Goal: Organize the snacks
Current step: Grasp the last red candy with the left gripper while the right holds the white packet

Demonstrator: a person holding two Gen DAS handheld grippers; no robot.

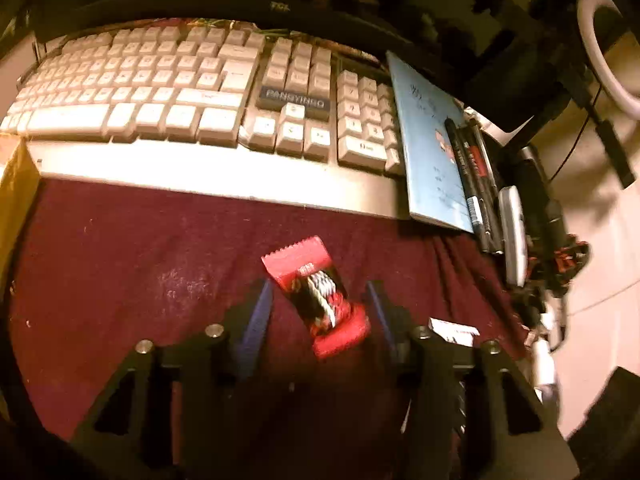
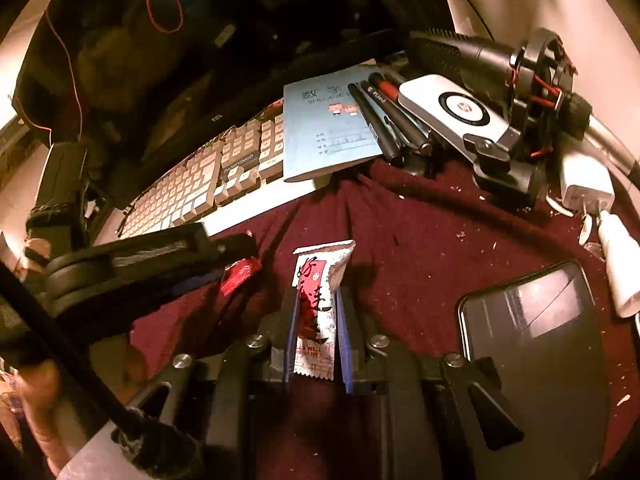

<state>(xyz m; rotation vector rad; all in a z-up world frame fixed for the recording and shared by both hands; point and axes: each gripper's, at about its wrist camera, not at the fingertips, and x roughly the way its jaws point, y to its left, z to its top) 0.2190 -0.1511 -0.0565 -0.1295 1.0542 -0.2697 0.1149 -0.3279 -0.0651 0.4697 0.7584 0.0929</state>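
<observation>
Snacks are both mid-pickup: right gripper [image 2: 318, 320] clamps the white packet [image 2: 320, 300] above the maroon cloth [image 2: 400, 240]; left gripper [image 1: 320, 300] straddles the red packet [image 1: 316, 292], jaws not visibly pressing. Sorting remains, with no container identifiable

Booklet [image 1: 430, 152] right of keyboard [image 1: 192, 92] — pens [image 1: 474, 184] atop.

Colours around the maroon cloth [image 1: 140, 260]

Red snack packet [image 1: 316, 296] with black-and-white print on the cloth; white snack packet [image 2: 318, 312] with red-and-black lettering; cream-keyed keyboard [image 1: 160, 92] beyond the cloth; pale blue booklet [image 1: 428, 152] beside it.
</observation>
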